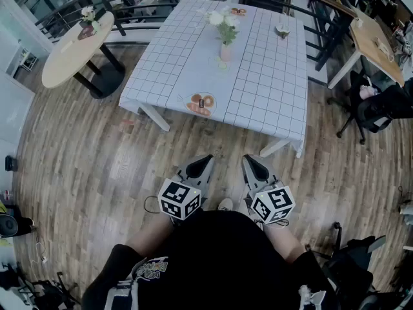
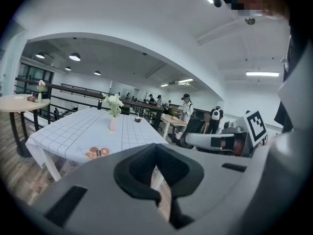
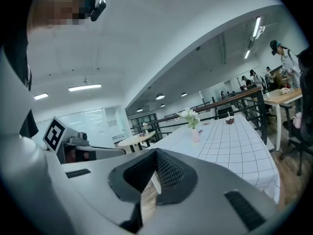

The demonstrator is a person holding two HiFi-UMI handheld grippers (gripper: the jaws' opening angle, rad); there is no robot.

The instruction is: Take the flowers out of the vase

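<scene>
A checked-cloth table (image 1: 258,76) stands on the wooden floor (image 1: 77,160). A plate (image 1: 201,103) of what may be pastries lies near its front left corner. A small bowl (image 1: 282,30) sits toward its far right, and a round table (image 1: 68,53) stands left of it.

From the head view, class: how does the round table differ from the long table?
The round table has a bare wooden top; the long table wears a white grid cloth. The round table stands on a dark pedestal, the long table on pale slanted legs. The long table is larger than the round table. Both carry white flowers.
</scene>
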